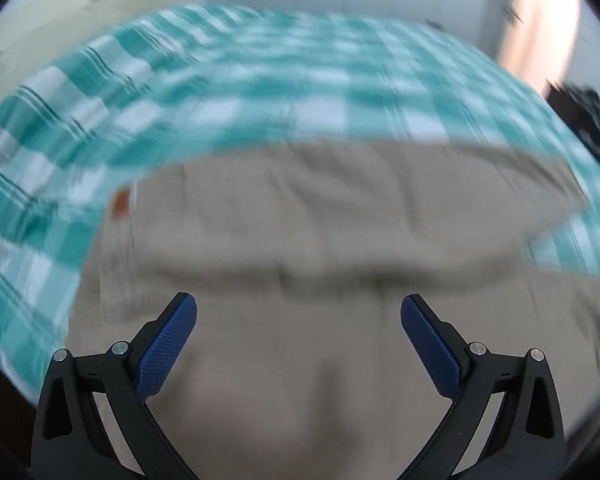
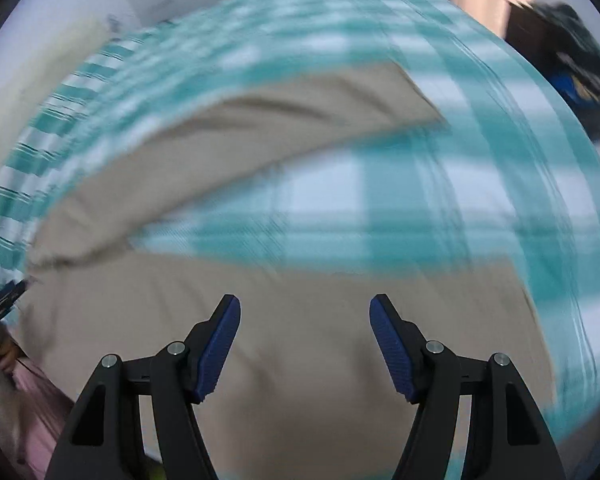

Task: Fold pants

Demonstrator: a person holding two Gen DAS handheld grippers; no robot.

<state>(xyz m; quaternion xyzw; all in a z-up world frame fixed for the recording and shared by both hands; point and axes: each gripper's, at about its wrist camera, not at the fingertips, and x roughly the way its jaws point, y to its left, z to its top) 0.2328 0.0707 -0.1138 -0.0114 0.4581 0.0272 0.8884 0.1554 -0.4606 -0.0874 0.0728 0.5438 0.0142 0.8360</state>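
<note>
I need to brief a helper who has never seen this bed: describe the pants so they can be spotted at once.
Start from the teal-and-white checked bed sheet that covers the whole surface. On it lie the plain beige cloth pants, one leg stretching away at an angle. They are the only unpatterned, sand-coloured fabric there.

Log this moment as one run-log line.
left gripper: open, empty | right gripper: open, empty | beige pants: lying on teal checked sheet
</note>
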